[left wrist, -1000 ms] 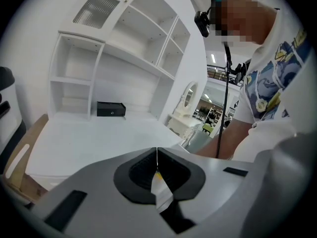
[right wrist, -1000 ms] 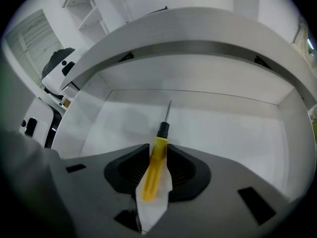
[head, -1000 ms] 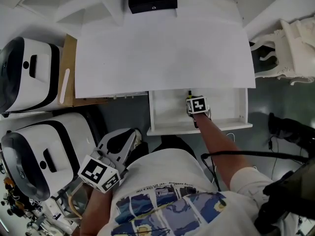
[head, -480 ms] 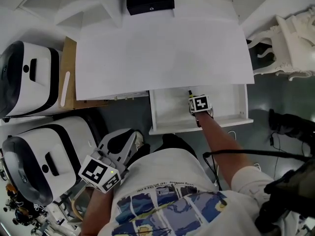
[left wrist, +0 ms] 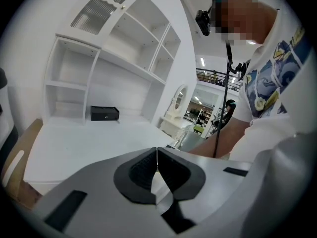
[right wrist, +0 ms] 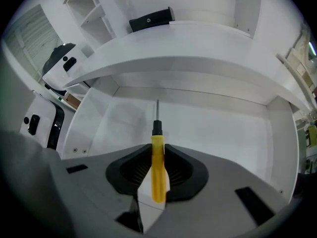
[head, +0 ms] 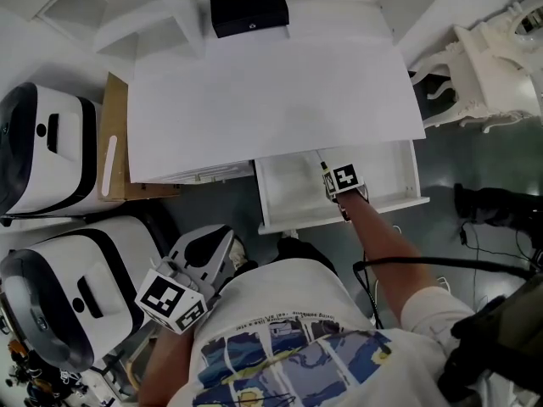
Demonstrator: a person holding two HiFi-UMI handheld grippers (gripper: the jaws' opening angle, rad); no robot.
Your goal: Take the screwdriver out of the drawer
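Over the drawer (head: 293,220) at the desk's (head: 271,91) 5 o'clock, the right gripper (right wrist: 158,151), jaws just closed, clamps the screwdriver (right wrist: 157,182); lifting it out remains.

The head view looks steeply down from above the person onto the flat white desk (head: 271,100) and its open white drawer (head: 293,185). The left gripper view sits low at the person's side, facing across the desk toward a small black box (left wrist: 104,113). The right gripper view looks closely down into the drawer. All three views show the box.
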